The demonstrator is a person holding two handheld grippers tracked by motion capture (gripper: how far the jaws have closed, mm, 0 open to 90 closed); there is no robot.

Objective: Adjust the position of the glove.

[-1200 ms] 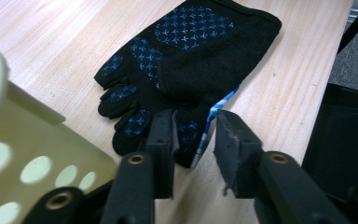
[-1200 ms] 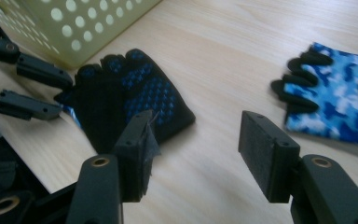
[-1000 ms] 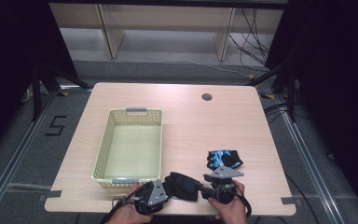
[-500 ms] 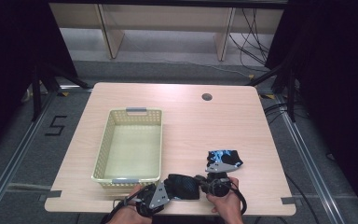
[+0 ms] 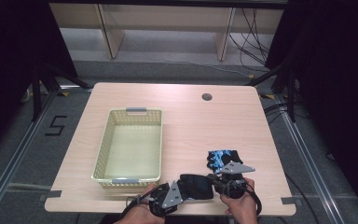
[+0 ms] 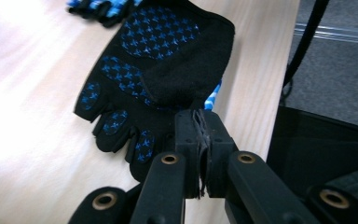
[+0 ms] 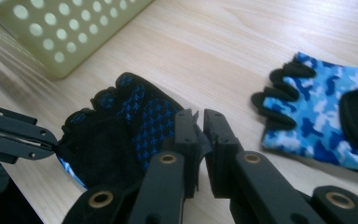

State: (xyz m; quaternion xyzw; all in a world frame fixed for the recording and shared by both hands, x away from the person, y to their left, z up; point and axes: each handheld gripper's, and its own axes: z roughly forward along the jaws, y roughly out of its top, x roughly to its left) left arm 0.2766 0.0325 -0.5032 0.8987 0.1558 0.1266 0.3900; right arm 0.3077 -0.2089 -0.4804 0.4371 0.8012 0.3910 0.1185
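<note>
A fingerless glove lies palm up near the table's front edge, black with blue grip dots. My left gripper is shut on its wrist edge, and fabric shows between its jaws. My right gripper pinches the glove's other side, its jaws almost together on a fold. The left gripper also shows at the left of the right gripper view. A second glove in blue camouflage lies flat just beyond.
A pale yellow perforated basket stands left of the gloves, its corner close by. The wooden table has a cable hole at the back right. The table's front edge runs right beside the black glove.
My right gripper has shifted slightly and turned at the black glove. The left gripper and both gloves have barely moved.
</note>
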